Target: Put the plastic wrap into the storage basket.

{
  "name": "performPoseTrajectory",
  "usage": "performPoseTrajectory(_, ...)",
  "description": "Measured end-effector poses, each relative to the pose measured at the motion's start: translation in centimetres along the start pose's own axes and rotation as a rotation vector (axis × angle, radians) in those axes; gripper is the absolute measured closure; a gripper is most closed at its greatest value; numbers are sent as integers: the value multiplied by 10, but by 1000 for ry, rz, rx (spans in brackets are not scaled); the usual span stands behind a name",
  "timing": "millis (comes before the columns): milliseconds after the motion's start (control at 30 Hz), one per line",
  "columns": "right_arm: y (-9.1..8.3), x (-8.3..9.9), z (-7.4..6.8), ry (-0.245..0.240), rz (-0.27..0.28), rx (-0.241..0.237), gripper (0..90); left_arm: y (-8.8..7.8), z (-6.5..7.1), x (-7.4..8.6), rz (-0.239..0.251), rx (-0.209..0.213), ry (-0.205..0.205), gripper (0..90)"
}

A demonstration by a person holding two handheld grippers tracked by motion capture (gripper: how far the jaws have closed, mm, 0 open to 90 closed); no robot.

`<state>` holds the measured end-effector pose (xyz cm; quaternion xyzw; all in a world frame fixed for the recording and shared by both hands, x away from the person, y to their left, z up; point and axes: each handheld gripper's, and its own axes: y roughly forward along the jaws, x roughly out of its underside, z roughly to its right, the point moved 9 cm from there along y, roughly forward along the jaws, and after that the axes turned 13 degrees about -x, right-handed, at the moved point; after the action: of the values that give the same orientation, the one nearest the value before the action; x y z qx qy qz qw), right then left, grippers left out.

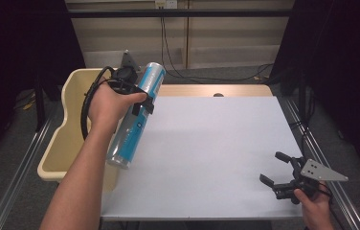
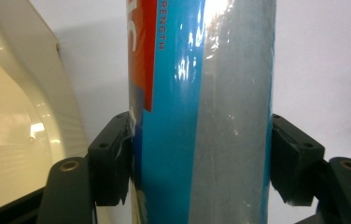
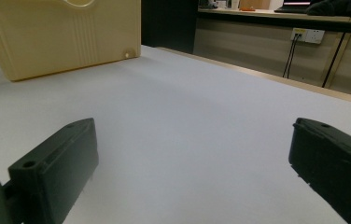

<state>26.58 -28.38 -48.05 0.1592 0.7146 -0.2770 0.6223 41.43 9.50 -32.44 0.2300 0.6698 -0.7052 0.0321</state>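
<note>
- Well, the left gripper (image 1: 137,98) had the tall blue tube (image 1: 137,112) clamped around its middle, jaws pressed against both sides, as the left gripper view showed plainly with the tube (image 2: 201,112) running up between the pads.
- The tube hung tilted in the air, its lower end just beside the cream bin (image 1: 73,139) at the table's left edge, its upper end leaning away toward the far side.
- It was clear of the white table (image 1: 207,153) surface; nothing of it rested on the sheet as far as the high view showed.
- In the left gripper view the bin (image 2: 19,116) sat just to one side of the tube, its rim very near.
- The right gripper (image 1: 276,170) waited well apart from the bin, near the table's opposite corner, its jaws spread wide with nothing between them.
- From the right gripper view the bin (image 3: 61,37) stood far across the bare white sheet.
- By my reading, the pick-up was done and the carry nearly so; what remained was to bring the tube over the bin's opening and let go.
</note>
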Motion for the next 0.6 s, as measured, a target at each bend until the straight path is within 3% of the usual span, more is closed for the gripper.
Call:
performPoseTrajectory(233,0,-1,0,0,6,1,10,-15,-7,4,3,4,-29,324)
performPoseTrajectory(600,2,0,2,-4,6,-3,10,-28,-41,26,-1,-30,-102,324)
